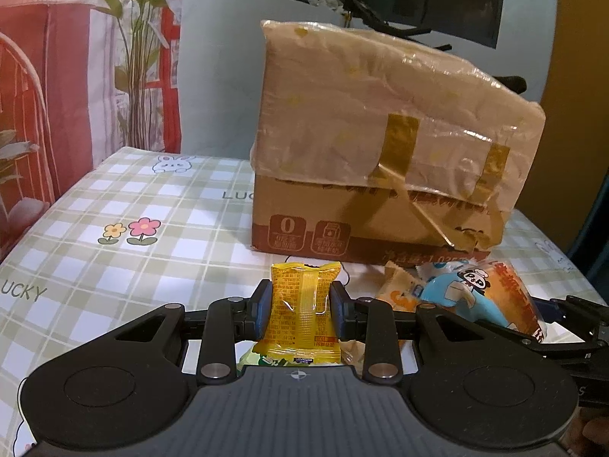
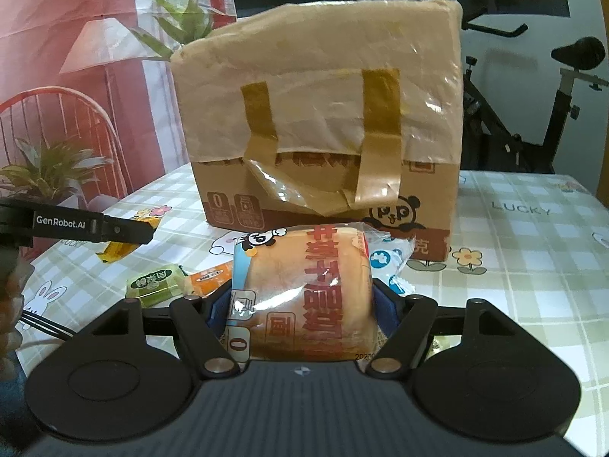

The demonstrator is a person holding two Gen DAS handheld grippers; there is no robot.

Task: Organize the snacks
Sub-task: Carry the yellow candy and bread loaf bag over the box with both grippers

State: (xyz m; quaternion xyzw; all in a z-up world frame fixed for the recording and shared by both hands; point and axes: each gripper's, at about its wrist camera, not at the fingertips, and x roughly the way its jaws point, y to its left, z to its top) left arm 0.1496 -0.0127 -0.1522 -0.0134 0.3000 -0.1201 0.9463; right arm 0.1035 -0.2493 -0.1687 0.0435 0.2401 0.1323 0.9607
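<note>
Only the left wrist view shows the left gripper clamped from both sides on a small yellow snack packet, held upright with its back seam facing the camera; the right wrist view shows that gripper only as a black arm at its left edge, printed "GenRobot.AI", with the yellow packet beneath its tip. The right wrist view in turn shows the right gripper closed on a large bread packet, a blue-and-clear wrapper with a panda cartoon and big red Chinese characters; from the left wrist view the same bread packet appears off to the right. A green snack packet and an orange snack packet lie on the table between the two tools, seen plainly only from the right side. Ahead of both stands a cardboard box, its raised flaps wrapped in clear film and strapped with brown tape; its side bears a "0" icon, and the right view alone shows a panda logo. The table wears a green-and-white checked cloth with rabbits, flowers and the word "LUCKY". Behind hang a red printed curtain and, in the right view, an exercise bike.
</note>
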